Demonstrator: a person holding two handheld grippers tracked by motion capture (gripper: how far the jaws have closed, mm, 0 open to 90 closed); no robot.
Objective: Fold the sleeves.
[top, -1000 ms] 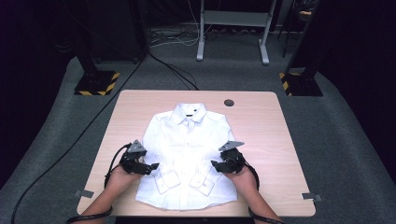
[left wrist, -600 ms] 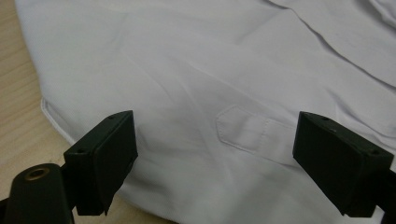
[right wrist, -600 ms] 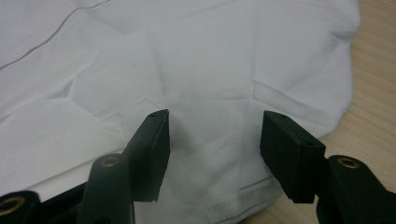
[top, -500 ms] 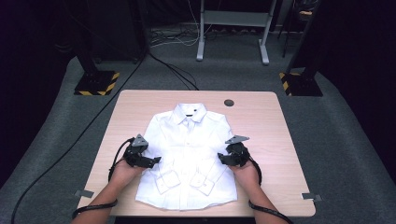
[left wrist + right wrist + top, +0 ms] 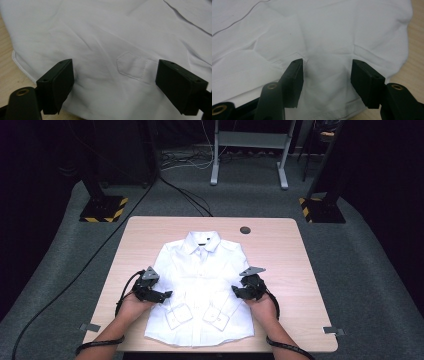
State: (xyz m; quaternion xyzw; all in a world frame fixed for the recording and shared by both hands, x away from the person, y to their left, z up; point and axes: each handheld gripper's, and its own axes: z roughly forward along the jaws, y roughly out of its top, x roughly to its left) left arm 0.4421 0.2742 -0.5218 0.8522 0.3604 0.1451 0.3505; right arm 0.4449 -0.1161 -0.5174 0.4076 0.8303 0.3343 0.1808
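White cotton shirt (image 5: 200, 287) lying face up and buttoned in the middle of the pale wooden bench (image 5: 290, 255), collar toward the far edge, both sleeves folded inward so that the cuffs (image 5: 179, 315) rest side by side on the lower front. The cloth is judged light, limp and easily creased; it should slide on the smooth board and sag when lifted, so it is best taken at a doubled edge, such as a side seam or sleeve fold, where the pads can bite two layers. The left gripper (image 5: 161, 295) hovers over the shirt's left side, its jaws spread wide above a sleeve placket (image 5: 131, 66), pinching nothing. The right gripper (image 5: 239, 292) sits over the right side, its jaws about half spread over wrinkled fabric near the hem, also holding nothing. Compared with the frame a second earlier, both hands have edged slightly inward onto the shirt; the garment itself lies unchanged. A dark round grommet (image 5: 245, 229) marks the bench's far edge.
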